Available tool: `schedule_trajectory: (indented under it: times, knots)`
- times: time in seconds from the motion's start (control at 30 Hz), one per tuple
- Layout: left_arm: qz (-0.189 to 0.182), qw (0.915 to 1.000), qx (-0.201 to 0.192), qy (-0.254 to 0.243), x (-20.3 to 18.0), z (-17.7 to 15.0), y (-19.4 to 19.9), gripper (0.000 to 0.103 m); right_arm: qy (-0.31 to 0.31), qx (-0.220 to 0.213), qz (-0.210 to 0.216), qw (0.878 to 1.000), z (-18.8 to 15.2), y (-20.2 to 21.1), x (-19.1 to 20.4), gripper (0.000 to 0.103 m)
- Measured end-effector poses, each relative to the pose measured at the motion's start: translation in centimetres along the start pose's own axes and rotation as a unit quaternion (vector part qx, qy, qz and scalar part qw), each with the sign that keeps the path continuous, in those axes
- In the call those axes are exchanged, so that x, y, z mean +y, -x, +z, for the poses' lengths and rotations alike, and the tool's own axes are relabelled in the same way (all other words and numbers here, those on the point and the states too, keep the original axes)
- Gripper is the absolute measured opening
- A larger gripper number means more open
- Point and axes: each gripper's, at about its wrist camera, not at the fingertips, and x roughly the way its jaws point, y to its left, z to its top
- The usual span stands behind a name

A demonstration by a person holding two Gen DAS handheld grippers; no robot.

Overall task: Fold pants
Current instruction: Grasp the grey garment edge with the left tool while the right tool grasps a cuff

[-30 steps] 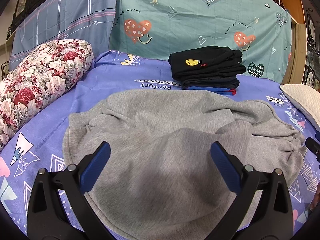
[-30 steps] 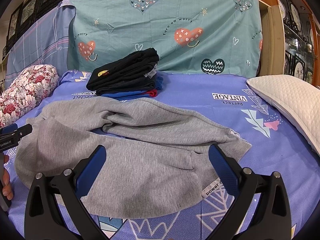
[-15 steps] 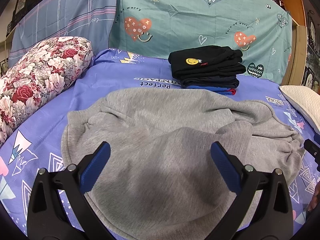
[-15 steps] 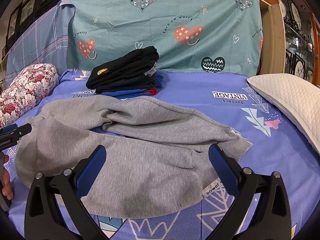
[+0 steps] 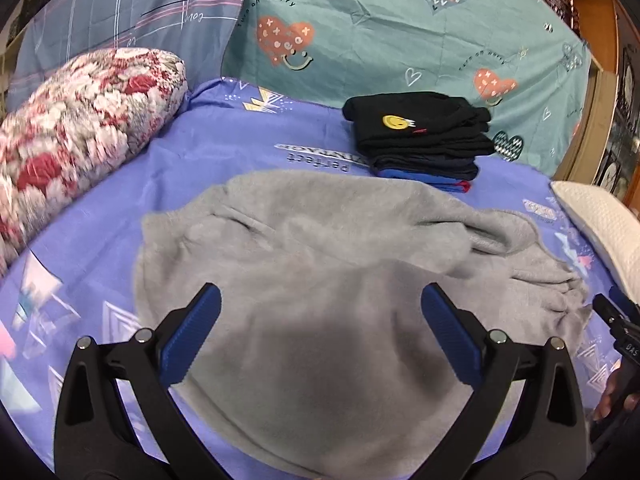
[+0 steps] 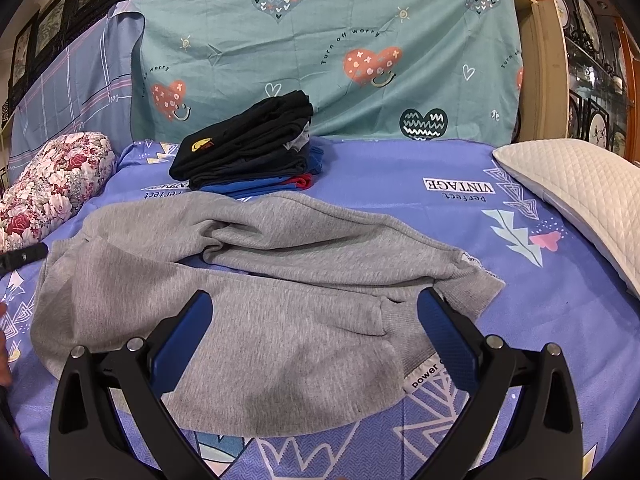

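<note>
While the left gripper (image 5: 320, 332) hangs wide open over them, the gray pants (image 5: 320, 280) lie rumpled on the purple bedsheet (image 5: 224, 144). Right-wrist view: right gripper (image 6: 314, 332) spread open too, gripping nothing, above the cuffs (image 6: 472, 284).

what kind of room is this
Most likely a bedroom: the grey sweatpants lie on a bed with a purple printed sheet, a white quilted pillow to one side and a floral bolster to the other.

Both wrist views look forward low over the bed, sharing the grey pants (image 5: 320, 280) (image 6: 256, 304).
</note>
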Motion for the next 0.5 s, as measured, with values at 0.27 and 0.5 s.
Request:
schedule_trajectory:
  times: [0.27, 0.5]
  knots:
    - [0.043, 0.9971, 0.049, -0.04, 4.7, 11.4, -6.4, 0.101, -0.023, 0.083, 0.029, 0.996, -0.1, -3.4, -0.6, 0.102]
    - [0.062, 0.9859, 0.142, -0.062, 3.9, 15.0, -19.3, 0.101, -0.062, 0.106, 0.042, 0.991, -0.3, -4.3, -1.8, 0.102]
